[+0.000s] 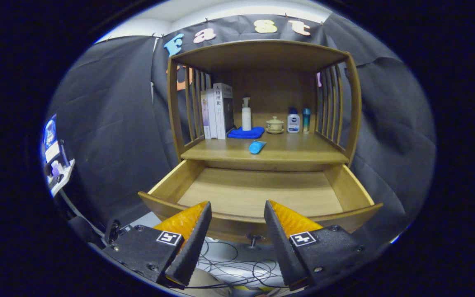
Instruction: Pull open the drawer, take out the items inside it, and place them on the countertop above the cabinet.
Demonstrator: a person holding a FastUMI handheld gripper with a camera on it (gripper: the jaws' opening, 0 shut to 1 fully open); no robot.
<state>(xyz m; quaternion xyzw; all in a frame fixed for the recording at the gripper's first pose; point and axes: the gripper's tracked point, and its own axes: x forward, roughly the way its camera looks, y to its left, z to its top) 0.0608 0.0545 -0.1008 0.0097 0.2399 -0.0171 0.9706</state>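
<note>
gripper view:
gripper (237, 229): 2 fingers (194, 239), wide apart, holding nothing. orange ribbed backs, black bumpy pads, 1 square tag each.
drawer (258, 194): 1, light wood, pulled out just past the fingers. bare flat bottom inside; 1 small knob (255, 238) on front, btw the fingers.
countertop (295, 153): smooth wood, above drawer.
tube (257, 146): 1, blue, lying near front edge of countertop.
at the back: 3 books (217, 110), 1 blue cloth (245, 133), 1 white pump bottle (246, 114), 1 lidded cup (274, 124), 2 small bottles (293, 122).
cables (237, 266): thin, black, under drawer.
</note>
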